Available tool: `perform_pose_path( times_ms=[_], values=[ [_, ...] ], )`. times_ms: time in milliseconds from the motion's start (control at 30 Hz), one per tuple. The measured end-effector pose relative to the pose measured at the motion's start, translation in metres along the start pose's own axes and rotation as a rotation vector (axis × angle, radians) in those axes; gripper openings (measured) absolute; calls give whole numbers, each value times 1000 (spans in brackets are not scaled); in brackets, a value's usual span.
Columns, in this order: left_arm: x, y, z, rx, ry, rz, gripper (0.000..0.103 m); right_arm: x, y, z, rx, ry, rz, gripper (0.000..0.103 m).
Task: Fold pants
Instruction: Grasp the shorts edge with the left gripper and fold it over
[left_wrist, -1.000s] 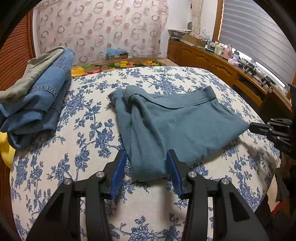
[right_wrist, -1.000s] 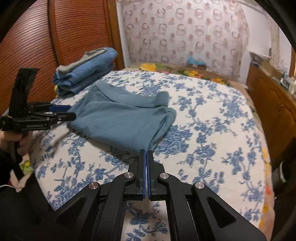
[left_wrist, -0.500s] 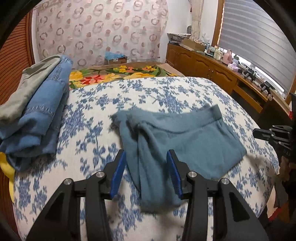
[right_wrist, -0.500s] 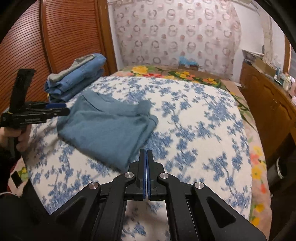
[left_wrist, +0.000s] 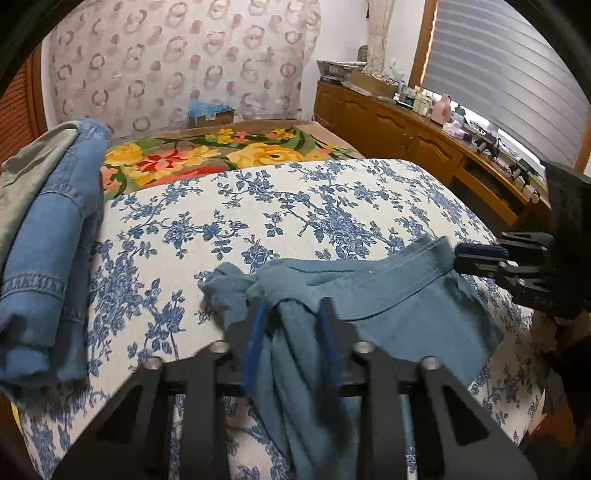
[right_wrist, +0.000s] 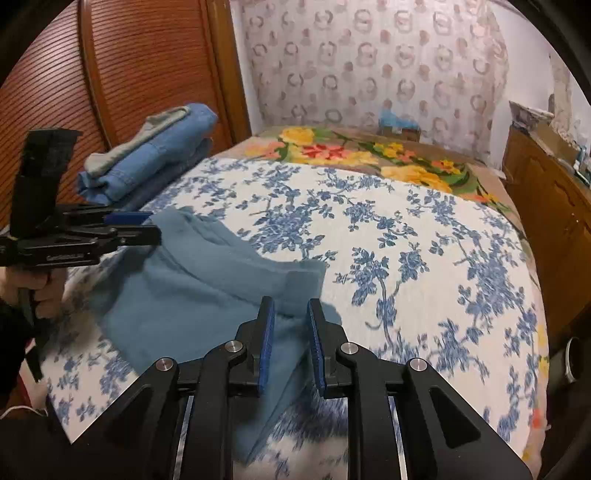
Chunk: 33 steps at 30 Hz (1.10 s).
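The teal pants (left_wrist: 399, 306) lie half-folded on the near part of the bed, on its blue-flowered white bedspread (left_wrist: 295, 206), with one bunched end toward the near edge and the waistband running off to the right in the left wrist view.

The left hand-held gripper (left_wrist: 291, 332) has that bunched end gathered between its blue pads. Its jaws are closing and stand narrow, and the fabric fills the gap and hangs down in folds between the black fingers, so the cloth looks pinched.

The right hand-held gripper (right_wrist: 290, 332) sits over the other side of the pants (right_wrist: 207, 295). Its jaws are opening, only a narrow gap so far. Teal cloth lies in that gap, but I cannot see the pads pressing on it. In the left wrist view that same gripper (left_wrist: 476, 258) shows side-on at the end of the waistband.

In the right wrist view the left gripper (right_wrist: 147, 229) reaches in from the left at the far corner of the pants, with the person's hand (right_wrist: 40, 291) wrapped round its handle and a dark sleeve below it.

Off to the side by the wooden slatted door (right_wrist: 147, 66), a stack of folded jeans (left_wrist: 48, 251) rests on the bed with a grey-green garment (left_wrist: 29, 173) lying on top. Beyond the white bedspread a bright flowered blanket (left_wrist: 221, 155) covers the far end of the bed. A small cardboard box (left_wrist: 210, 114) stands against the ring-patterned wall (left_wrist: 177, 55). A long wooden cabinet (left_wrist: 406, 136) crowded with small things runs under the window blind (left_wrist: 509, 74).
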<state>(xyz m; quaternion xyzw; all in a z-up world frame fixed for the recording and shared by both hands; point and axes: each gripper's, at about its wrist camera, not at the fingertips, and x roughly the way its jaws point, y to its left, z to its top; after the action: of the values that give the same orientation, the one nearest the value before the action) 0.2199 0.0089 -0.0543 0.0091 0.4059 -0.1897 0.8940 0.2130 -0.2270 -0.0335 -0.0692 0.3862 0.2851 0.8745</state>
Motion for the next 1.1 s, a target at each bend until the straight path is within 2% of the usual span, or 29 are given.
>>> perform_pose_path(
  times_ms=[200, 333, 467, 633, 867, 1100],
  values=[
    [-1, -5, 5, 32, -1, -16, 10, 19, -17, 5, 36, 20, 16, 18],
    [-13, -5, 12, 25, -65, -31, 10, 23, -19, 8, 42, 27, 25, 20],
    [-2, 2, 14, 19, -40, 19, 10, 23, -19, 9, 44, 29, 15, 20],
    [9, 10, 11, -7, -5, 48, 19, 22, -17, 9, 44, 25, 19, 22],
    [5, 11, 8, -3, -11, 83, 45, 14, -14, 7, 63, 21, 2, 34],
    [14, 19, 3, -26, 29, 86, 48, 9, -11, -5, 94, 44, -18, 49]
  ],
)
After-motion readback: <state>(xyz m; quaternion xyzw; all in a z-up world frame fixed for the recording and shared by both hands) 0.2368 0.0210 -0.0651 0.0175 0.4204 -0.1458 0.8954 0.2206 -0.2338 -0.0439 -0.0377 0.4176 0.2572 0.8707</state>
